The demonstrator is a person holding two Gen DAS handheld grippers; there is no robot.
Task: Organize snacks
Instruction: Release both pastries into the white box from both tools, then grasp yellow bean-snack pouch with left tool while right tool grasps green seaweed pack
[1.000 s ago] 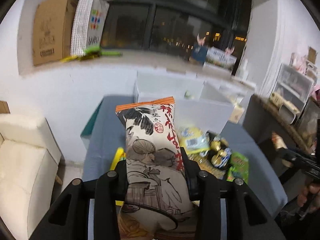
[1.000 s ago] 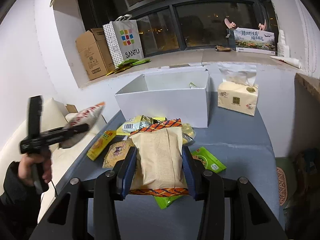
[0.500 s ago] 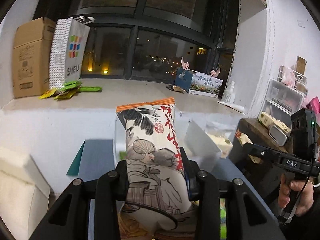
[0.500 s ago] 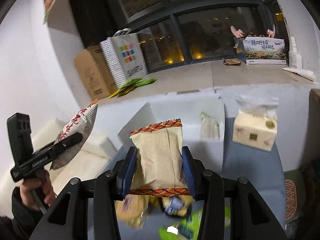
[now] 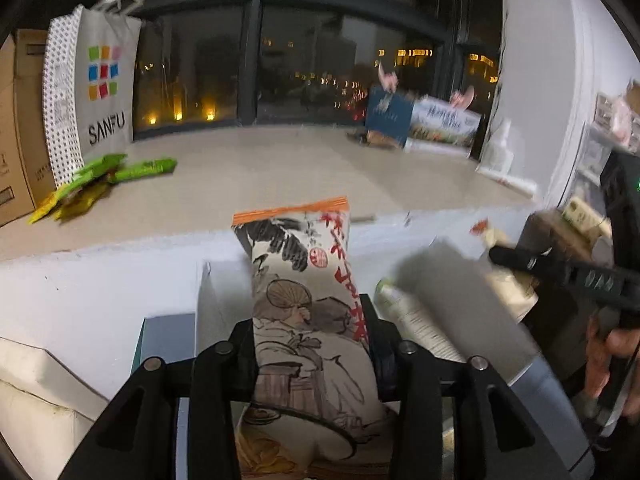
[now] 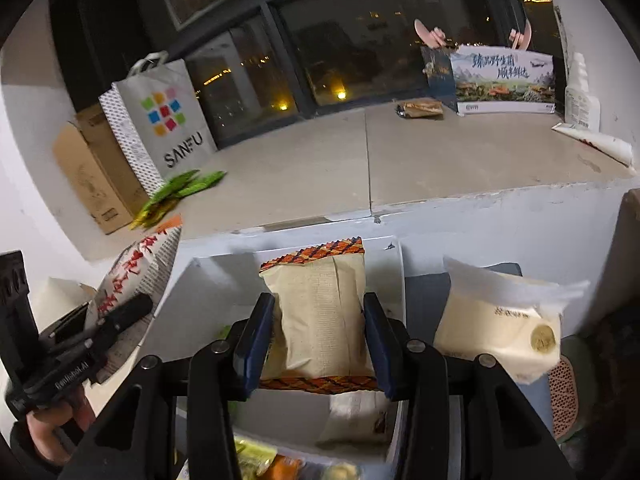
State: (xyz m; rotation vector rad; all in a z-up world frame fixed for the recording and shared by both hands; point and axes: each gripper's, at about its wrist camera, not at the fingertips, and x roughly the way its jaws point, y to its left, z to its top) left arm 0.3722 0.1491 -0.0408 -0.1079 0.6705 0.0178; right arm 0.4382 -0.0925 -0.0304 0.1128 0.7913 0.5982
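Left wrist view: my left tongs (image 5: 310, 332) carry an illustrated snack packet (image 5: 304, 300), printed with an ink-drawn figure and red characters and capped by an orange seal. It stands upright between the fingers. These jaws have just been opening, yet both pads lie against the packet's sides, so it is gripped. Beyond it stands the open white box (image 5: 440, 280), and the packet hangs over the box's near left corner.

Right wrist view: my right tongs (image 6: 318, 338) are clenched on a beige snack packet (image 6: 320, 312) with patterned orange seals at top and bottom. It is upright, above the white box's (image 6: 224, 280) interior. Loose snacks (image 6: 264, 460) lie on the tabletop at the lower edge. A tissue pack (image 6: 496, 328) sits just right of the box. On the windowsill (image 6: 460, 160) stand a SANFU bag (image 6: 168, 120) and a cardboard carton (image 6: 92, 172).
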